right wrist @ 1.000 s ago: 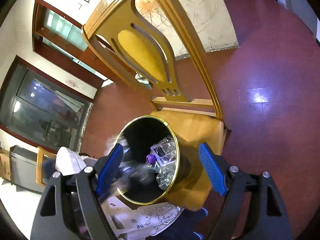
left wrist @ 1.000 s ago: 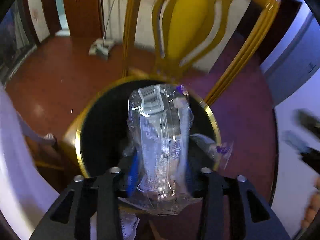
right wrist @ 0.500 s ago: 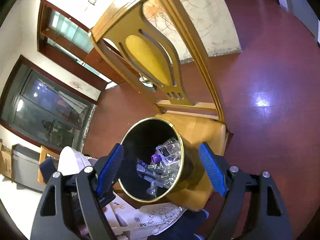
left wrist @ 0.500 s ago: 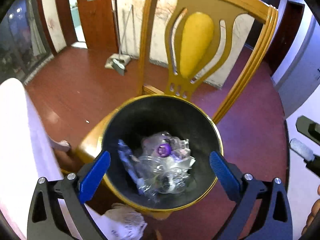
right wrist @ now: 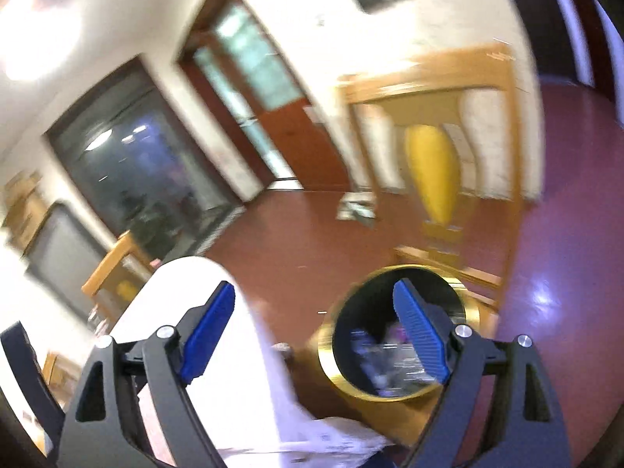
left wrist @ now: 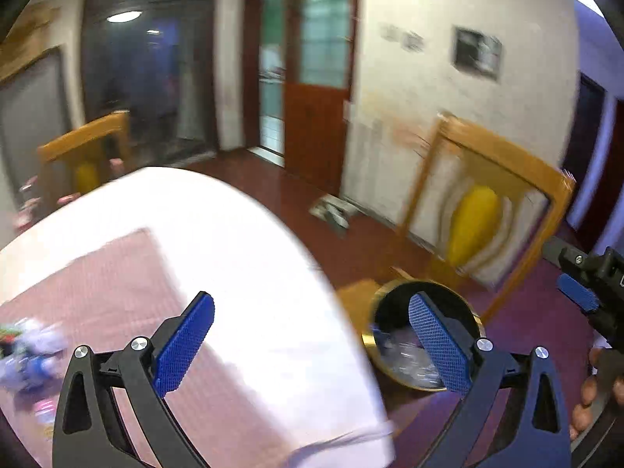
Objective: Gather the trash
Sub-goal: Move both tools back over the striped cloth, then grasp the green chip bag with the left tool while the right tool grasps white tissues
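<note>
Swinging away from the bin (left wrist: 425, 345) and back over the white table (left wrist: 218, 257), left gripper (left wrist: 312, 347) now spread wide and empty, wrapper dropped among the plastic inside. Right gripper (right wrist: 316, 327) likewise gaping, empty. More blurred litter (left wrist: 27, 355) waiting at the table's left edge.

A yellow wooden chair (left wrist: 483, 210) with an oval back panel stands on the red-brown floor (right wrist: 296, 241). A white round table (left wrist: 241, 257) carries a pink checked mat (left wrist: 117, 273) near its left edge.
</note>
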`<state>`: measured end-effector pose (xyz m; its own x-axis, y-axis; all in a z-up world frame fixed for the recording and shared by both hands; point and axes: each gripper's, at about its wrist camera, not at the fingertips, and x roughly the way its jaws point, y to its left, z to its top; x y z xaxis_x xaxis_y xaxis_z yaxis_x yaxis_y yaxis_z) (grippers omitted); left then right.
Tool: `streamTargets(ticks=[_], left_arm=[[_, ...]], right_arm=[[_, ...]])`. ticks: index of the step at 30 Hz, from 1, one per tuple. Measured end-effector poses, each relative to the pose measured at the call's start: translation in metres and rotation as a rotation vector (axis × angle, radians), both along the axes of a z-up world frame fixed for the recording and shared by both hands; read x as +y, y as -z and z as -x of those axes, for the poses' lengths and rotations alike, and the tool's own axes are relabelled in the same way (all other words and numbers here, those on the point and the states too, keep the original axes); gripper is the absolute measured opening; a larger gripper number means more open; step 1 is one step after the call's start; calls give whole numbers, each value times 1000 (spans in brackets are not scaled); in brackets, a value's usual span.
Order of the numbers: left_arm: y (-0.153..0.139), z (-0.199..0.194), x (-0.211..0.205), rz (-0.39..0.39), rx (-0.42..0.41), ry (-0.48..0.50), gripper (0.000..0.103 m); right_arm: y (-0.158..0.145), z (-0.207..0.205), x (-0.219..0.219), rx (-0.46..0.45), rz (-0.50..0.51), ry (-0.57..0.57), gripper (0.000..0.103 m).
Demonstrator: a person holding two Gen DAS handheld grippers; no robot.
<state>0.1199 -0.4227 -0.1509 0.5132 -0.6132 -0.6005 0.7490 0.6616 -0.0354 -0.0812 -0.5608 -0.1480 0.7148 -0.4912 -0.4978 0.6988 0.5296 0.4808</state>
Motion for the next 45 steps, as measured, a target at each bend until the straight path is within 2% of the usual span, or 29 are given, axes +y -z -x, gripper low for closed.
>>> streamTargets(ticks=[9, 14, 19, 25, 31, 36, 40, 41, 42, 43, 45], left_arm=[[-52, -36, 188, 70, -118, -369, 97], [-71, -34, 285, 54, -200, -583, 97], [-86, -25, 350, 57, -250, -728, 97], [-88, -22, 378, 90, -240, -748, 97], [-73, -30, 377, 102, -197, -735, 97], [-57, -47, 383, 99, -144, -748, 97], [-46, -67, 389, 83, -104, -772, 97], [-43, -72, 391, 75, -96, -779, 97], [-40, -79, 393, 66, -87, -788, 97], [-38, -83, 395, 61, -81, -794, 97], [-31, -96, 399, 47, -62, -813, 97]], right_arm=[[-48, -109, 131, -67, 127, -405, 84], [-78, -146, 201, -108, 224, -592, 84], [-105, -166, 249, -155, 293, -718, 84], [-115, -176, 279, -139, 347, -808, 84], [-113, -185, 288, -106, 361, -832, 84], [-103, -210, 295, -75, 352, -873, 84], [-93, -243, 305, -41, 358, -968, 83], [-88, -260, 307, -10, 353, -1033, 81], [-83, -274, 309, 19, 346, -1084, 74], [-75, -294, 312, 66, 333, -1159, 72], [-51, -342, 317, 211, 313, -1283, 65]])
